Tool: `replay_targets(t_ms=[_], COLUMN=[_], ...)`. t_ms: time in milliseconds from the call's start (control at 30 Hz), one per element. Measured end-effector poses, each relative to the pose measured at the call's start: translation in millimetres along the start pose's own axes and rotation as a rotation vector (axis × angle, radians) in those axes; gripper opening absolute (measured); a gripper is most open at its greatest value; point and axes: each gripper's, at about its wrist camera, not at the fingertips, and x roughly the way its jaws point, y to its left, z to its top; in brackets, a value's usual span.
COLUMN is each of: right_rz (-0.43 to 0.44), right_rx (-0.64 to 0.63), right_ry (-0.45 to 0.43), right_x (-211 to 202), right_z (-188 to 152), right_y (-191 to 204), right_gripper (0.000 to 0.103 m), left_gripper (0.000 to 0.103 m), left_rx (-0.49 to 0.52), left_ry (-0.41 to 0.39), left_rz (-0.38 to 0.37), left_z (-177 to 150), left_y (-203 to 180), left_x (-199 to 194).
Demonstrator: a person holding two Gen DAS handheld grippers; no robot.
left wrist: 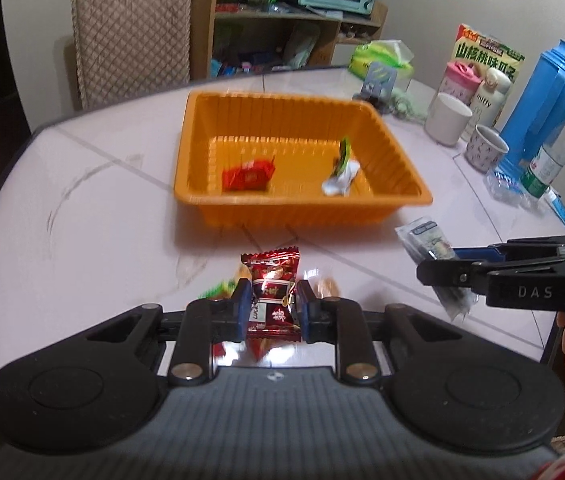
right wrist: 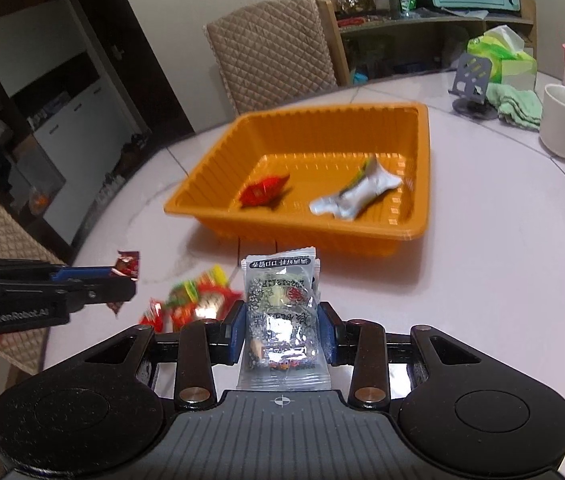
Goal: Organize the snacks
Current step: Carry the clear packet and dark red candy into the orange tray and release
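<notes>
While the left gripper (left wrist: pixel 270 304) clamps a dark red candy packet (left wrist: pixel 272 294) above the pale table (left wrist: pixel 102 200), the right gripper (right wrist: pixel 282 322) pinches a clear grey-speckled snack pouch (right wrist: pixel 281 320). Beyond stands an orange tray (left wrist: pixel 298 208) holding a red wrapper (left wrist: pixel 247 176) and a silver-green wrapper (left wrist: pixel 340 174).

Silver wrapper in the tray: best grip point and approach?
Judgement only: pinch the silver wrapper at its narrow, twisted waist, coming down from above. It lies flat on the floor of the orange tray, flared at both ends and close to the far-right wall, so a side approach would likely hit the wall. Set the fingers across its length. Both grippers are full now.
</notes>
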Motion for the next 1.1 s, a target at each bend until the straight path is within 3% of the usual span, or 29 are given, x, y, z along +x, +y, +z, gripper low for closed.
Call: replay_targets(t_ms=[533, 767, 1100], right_rz=[0.015, -0.003, -0.028], right_rx=[0.022, 0.038, 0.058], right_ry=[-0.1, -0.122, -0.088], right_x=[39.1, 71.4, 120.4], right_z=[83.0, 112.4, 134.6], right_y=[3.6, -11.6, -31.0], right_gripper=[0.038, 0.038, 0.038], left_gripper=[0.021, 0.021, 0.021], left_rx=[0.044, 0.055, 0.051], left_ry=[-0.069, -0.055, -0.003], left_rz=[0.007, 0.013, 0.025], left_z=[84.8, 116.3, 140.7], left_y=[3.2, 10.7, 24.6], left_x=[45.6, 83.4, 133.4])
